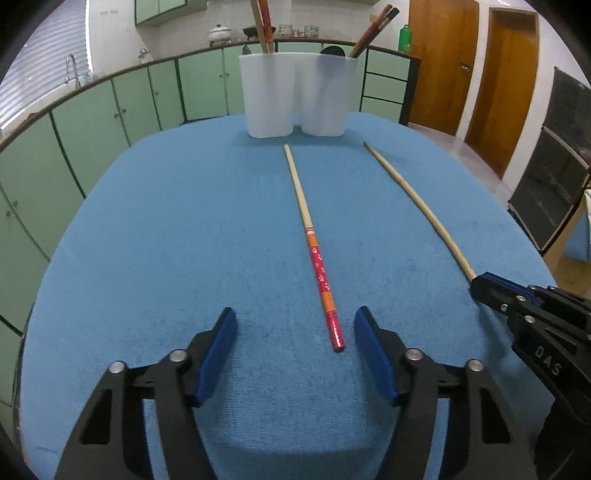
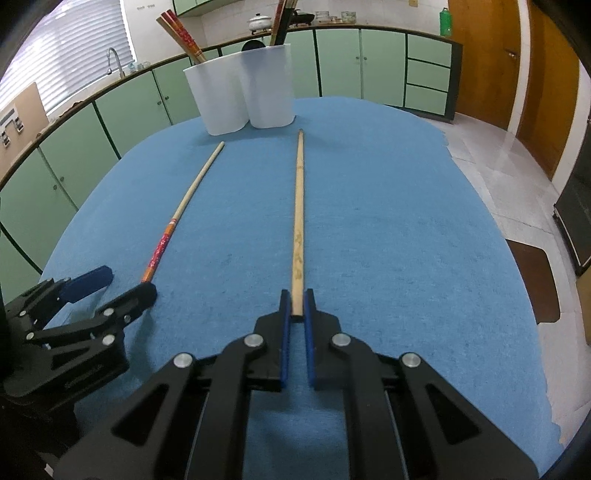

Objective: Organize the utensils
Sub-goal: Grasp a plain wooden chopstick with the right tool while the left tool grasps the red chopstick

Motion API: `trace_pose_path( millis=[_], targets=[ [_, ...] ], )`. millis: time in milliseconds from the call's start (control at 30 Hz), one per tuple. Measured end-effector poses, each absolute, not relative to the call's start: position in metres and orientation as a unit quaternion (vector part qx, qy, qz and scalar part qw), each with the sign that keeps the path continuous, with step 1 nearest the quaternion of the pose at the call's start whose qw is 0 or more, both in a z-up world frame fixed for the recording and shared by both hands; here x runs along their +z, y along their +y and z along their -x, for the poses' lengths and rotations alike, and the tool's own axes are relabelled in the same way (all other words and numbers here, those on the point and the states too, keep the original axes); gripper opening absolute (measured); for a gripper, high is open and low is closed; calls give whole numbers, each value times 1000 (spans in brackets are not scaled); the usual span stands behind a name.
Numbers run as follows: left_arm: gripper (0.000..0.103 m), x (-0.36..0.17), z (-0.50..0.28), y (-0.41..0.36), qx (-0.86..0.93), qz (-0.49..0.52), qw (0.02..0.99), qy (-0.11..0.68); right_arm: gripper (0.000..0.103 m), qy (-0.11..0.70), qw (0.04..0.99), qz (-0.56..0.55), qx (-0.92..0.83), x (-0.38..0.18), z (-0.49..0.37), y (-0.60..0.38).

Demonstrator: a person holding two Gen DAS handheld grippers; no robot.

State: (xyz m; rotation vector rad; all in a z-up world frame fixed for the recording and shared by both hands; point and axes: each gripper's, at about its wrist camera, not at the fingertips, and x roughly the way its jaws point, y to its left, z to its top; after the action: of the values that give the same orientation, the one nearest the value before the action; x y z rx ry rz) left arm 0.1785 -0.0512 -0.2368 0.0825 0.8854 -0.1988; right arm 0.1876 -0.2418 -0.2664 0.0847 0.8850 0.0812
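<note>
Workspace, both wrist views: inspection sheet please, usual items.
Surface: blue cloth over the table, flat.
Job's things: red-handled chopstick lies loose; plain chopstick lies beside it, apart; white holder, two compartments, chopsticks standing in each.
Clutter: nothing seen on the cloth.
Grippers: left gripper open, astride the red-handled chopstick's near end, pads not touching; right gripper shut on the plain chopstick's near end.
Cables: nothing seen.
Surroundings: green cabinets, sink tap, pot on the counter, wooden doors.
</note>
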Motion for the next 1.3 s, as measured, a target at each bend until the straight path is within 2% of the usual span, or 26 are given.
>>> trace_pose_path(
  millis=[133, 200, 300, 500, 900, 1300],
  targets=[
    [47, -237, -177, -52, -91, -38, 900, 425, 7, 428, 902, -37, 42, -268, -188, -239],
    [35, -236, -176, -52, -89, -39, 901, 423, 7, 428, 902, -38, 42, -268, -188, -239],
    [24, -236, -175, -51, -88, -38, 902, 421, 8, 427, 902, -35, 41, -268, -189, -238],
    [7, -235, -174, -54, -83, -42, 903, 420, 7, 426, 904, -21, 34, -268, -189, -234],
    [6, -208, -166, -48, -95, -41, 916, 388, 6, 412, 910, -31, 38, -249, -182, -239],
    [6, -117, -161, -43, -109, -49, 950, 290, 6, 324, 944, -39, 51, -159, -171, -256]
  ],
)
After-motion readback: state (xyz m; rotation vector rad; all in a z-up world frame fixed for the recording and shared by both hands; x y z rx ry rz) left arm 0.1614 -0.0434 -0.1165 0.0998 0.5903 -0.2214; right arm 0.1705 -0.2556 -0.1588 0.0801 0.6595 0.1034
